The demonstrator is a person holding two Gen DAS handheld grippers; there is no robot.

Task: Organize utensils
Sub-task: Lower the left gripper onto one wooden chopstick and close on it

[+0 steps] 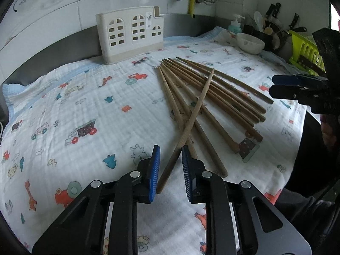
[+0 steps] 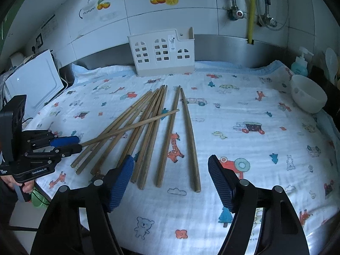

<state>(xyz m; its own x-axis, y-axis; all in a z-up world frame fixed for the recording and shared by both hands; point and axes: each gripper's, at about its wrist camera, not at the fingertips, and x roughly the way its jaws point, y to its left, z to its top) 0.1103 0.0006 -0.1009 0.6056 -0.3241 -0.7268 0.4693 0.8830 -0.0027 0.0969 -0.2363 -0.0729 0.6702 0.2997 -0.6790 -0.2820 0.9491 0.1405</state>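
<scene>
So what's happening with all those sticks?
A person is tidying wooden chopsticks with a gripper in each hand. The left gripper has one chopstick between its fingers, lying slanted across the others, though it isn't clear the grip has tightened yet. The right gripper is open above the near ends of the pile. The white holder at the back of the cartoon cloth looks empty so far.

The chopsticks (image 2: 148,127) were matt brown wood. The printed cloth (image 2: 244,148) looked soft and crinkled. The utensil holder (image 2: 163,53) was smooth cream plastic, the bowl (image 2: 308,97) glossy white, the wall tiles (image 2: 191,10) glossy, and the tongs' pads (image 2: 121,182) ribbed blue.
</scene>
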